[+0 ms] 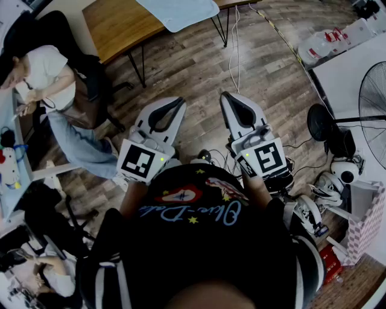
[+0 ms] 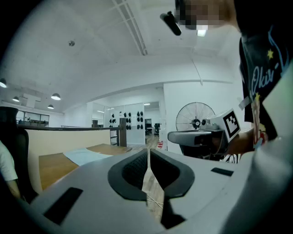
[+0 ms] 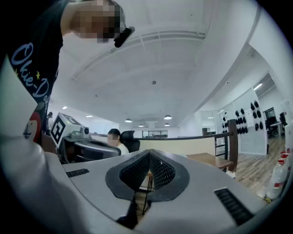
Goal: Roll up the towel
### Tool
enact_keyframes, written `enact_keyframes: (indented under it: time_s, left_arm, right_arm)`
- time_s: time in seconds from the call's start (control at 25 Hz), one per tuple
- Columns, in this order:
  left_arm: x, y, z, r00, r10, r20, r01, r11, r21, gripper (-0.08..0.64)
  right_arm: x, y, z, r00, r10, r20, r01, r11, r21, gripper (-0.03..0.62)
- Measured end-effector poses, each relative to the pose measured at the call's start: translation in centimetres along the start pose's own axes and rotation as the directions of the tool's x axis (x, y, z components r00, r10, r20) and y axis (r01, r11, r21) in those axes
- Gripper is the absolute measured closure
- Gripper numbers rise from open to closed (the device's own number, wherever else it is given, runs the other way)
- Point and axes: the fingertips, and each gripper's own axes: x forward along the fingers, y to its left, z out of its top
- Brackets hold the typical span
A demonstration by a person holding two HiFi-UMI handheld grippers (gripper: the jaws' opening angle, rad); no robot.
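The person's dark printed T-shirt (image 1: 199, 241) fills the bottom of the head view. Both grippers are held out just ahead of it, side by side over the wooden floor (image 1: 193, 66). The left gripper (image 1: 179, 102) has its jaws clenched together with nothing between them; in its own view the black ribbed pads (image 2: 137, 169) meet along a thin seam. The right gripper (image 1: 225, 95) is likewise closed and empty, its meshed pads (image 3: 137, 171) pressed together. Each carries a marker cube (image 1: 142, 162) at the rear, close to the shirt.

The towel (image 1: 178, 12), pale blue, lies spread on the wooden surface (image 1: 120, 27) at the top of the head view, well apart from both grippers. The left gripper view shows it ahead and to the left, flat on that surface. Another person (image 1: 42, 78) sits in an office chair (image 1: 84, 72) at the left. A standing fan (image 1: 374, 102) is at the right, with cables (image 1: 235, 54) trailing across the floor.
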Motion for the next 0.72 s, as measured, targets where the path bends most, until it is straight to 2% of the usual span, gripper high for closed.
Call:
enact_keyframes:
  time_s: [0.24, 0.4, 0.56, 0.72]
  left_arm:
    - [0.9, -1.3, -0.1, 1.0, -0.01, -0.014, 0.01, 1.0, 0.006, 0.552]
    - [2.5, -2.8, 0.3, 1.0, -0.022, -0.006, 0.022, 1.0, 0.016, 0.552]
    - [4.2, -4.4, 0.6, 1.0, -0.026, -0.006, 0.027, 0.998, 0.05, 0.549]
    - [5.3, -5.6, 0.1, 0.999, -0.028, -0.03, 0.029, 0.998, 0.057, 0.482]
  right_arm:
    - [-1.2, -0.8, -0.1, 1.0, -0.006, 0.008, 0.006, 1.0, 0.005, 0.592]
    - [-3.0, -2.7, 0.2, 0.998, -0.053, 0.047, 0.052, 0.998, 0.022, 0.591]
    - [-5.0, -4.9, -0.2, 0.996, -0.082, 0.04, 0.081, 0.996, 0.024, 0.591]
    - [-6.5, -6.5, -0.8, 0.994, -0.104, 0.035, 0.102, 0.994, 0.043, 0.587]
